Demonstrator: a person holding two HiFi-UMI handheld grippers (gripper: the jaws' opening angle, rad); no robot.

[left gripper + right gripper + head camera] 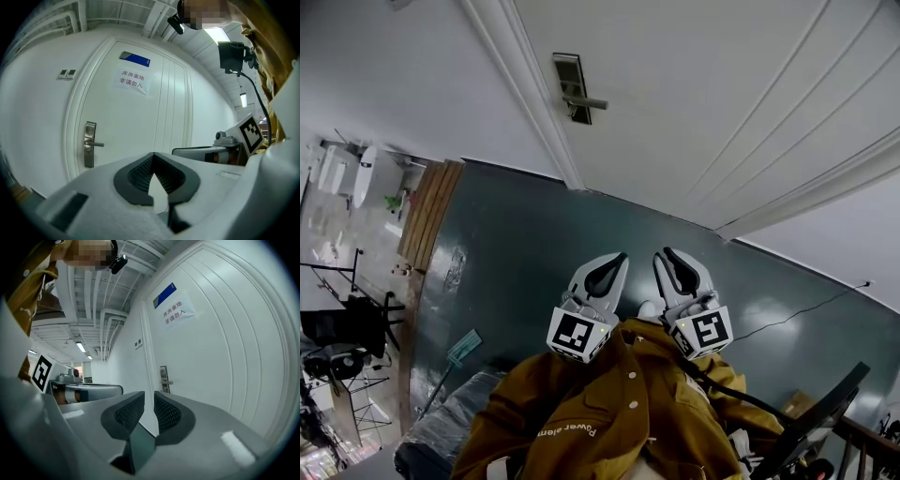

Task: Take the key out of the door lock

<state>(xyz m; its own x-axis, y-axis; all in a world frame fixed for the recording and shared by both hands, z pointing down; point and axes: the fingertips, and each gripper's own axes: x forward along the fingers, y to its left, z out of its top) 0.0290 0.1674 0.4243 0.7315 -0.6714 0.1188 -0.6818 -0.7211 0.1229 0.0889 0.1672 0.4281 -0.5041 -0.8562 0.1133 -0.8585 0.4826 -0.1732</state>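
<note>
The white door [694, 103] carries a silver lock plate [572, 89] with a lever handle [586, 102]. From this distance I cannot make out a key in it. The same plate shows small in the left gripper view [89, 145] and in the right gripper view [164, 379]. Both grippers are held low, close to the person's body and well short of the door. My left gripper [620, 258] [152, 155] is shut with its tips touching and nothing held. A narrow gap shows between the jaws of my right gripper [662, 253] [149, 398], with nothing in it.
A paper notice [132, 81] hangs on the door under a blue sign [136, 58]. The floor [544, 253] is dark green. Wooden planks [427, 211] lie by the left wall, and a thin cable [806, 309] runs across the floor at the right. The person's mustard jacket [609, 412] fills the bottom.
</note>
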